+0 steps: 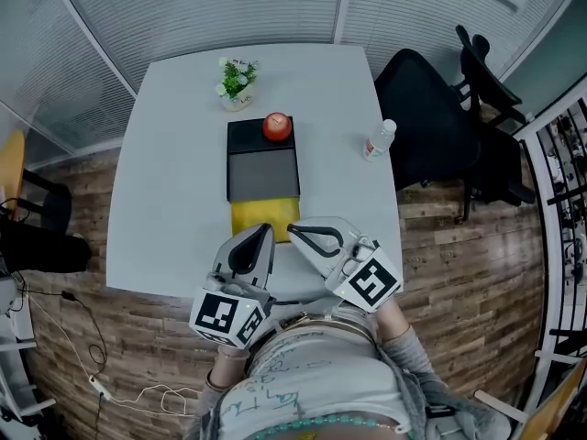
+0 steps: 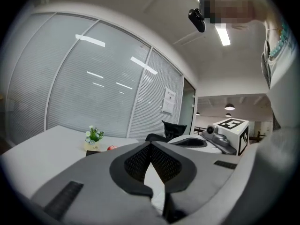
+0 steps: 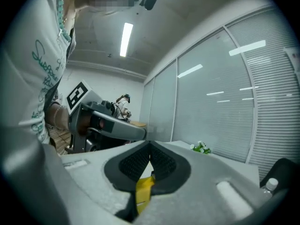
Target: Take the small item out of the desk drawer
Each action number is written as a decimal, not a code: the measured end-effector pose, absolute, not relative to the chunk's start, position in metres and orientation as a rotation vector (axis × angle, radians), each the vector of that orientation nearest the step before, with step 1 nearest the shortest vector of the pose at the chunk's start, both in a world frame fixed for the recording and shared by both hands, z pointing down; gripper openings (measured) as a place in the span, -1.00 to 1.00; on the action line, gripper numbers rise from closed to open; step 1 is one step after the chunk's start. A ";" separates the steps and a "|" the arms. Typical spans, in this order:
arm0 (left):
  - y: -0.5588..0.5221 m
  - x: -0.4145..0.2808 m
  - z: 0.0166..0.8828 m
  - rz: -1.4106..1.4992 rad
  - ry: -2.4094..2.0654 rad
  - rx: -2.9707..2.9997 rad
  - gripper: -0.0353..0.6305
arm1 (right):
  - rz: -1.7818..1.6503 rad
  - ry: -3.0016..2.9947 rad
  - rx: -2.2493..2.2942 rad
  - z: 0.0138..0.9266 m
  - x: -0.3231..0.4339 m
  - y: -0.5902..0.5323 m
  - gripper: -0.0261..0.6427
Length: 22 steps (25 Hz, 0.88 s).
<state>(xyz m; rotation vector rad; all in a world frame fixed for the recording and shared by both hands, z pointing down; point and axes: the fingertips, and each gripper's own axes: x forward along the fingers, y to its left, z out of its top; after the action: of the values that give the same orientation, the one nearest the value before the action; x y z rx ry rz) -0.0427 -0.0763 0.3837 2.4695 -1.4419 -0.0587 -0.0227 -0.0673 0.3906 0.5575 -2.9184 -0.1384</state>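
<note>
A black drawer unit (image 1: 260, 138) stands mid-table with a red apple (image 1: 276, 126) on top. Its grey drawer (image 1: 263, 174) is pulled out toward me. A flat yellow piece (image 1: 264, 215) lies at the drawer's near end. My left gripper (image 1: 267, 229) and right gripper (image 1: 292, 233) hover side by side at the near table edge, tips just short of the yellow piece. Both are shut. The left gripper (image 2: 150, 145) holds nothing. Below the right gripper's (image 3: 150, 145) closed tips a yellow strip (image 3: 144, 190) shows in the slit; I cannot tell whether it is gripped.
A small potted plant (image 1: 237, 82) sits at the far side of the white table (image 1: 174, 191). A water bottle (image 1: 378, 140) lies near the right edge. Black office chairs (image 1: 431, 126) stand to the right. Glass walls with blinds run behind.
</note>
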 end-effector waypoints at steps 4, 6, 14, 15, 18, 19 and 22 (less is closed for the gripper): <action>-0.085 -0.048 0.368 -0.079 -1.503 2.498 -0.90 | -0.189 -2.937 0.558 0.378 -0.030 -0.072 -0.91; -0.086 -0.048 0.364 -0.080 -1.521 2.513 -0.90 | -0.208 -2.948 0.576 0.373 -0.031 -0.074 -0.91; -0.084 -0.045 0.373 -0.057 -1.570 2.517 -0.90 | -0.145 -2.969 0.737 0.372 -0.025 -0.080 -0.91; -0.084 -0.044 0.375 -0.055 -1.570 2.509 -0.90 | -0.137 -2.962 0.746 0.374 -0.024 -0.080 -0.91; -0.082 -0.043 0.381 -0.042 -1.570 2.495 -0.90 | -0.132 -2.928 0.743 0.381 -0.024 -0.076 -0.92; -0.081 -0.043 0.381 -0.039 -1.571 2.494 -0.90 | -0.130 -2.920 0.740 0.383 -0.024 -0.075 -0.92; -0.082 -0.044 0.384 -0.031 -1.573 2.493 -0.90 | -0.120 -2.913 0.741 0.386 -0.024 -0.075 -0.92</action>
<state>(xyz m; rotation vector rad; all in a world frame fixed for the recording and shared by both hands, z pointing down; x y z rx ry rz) -0.0442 -0.0823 0.3835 2.4926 -1.5734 -0.0312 -0.0238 -0.0754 0.3862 0.7407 -2.9130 -0.1199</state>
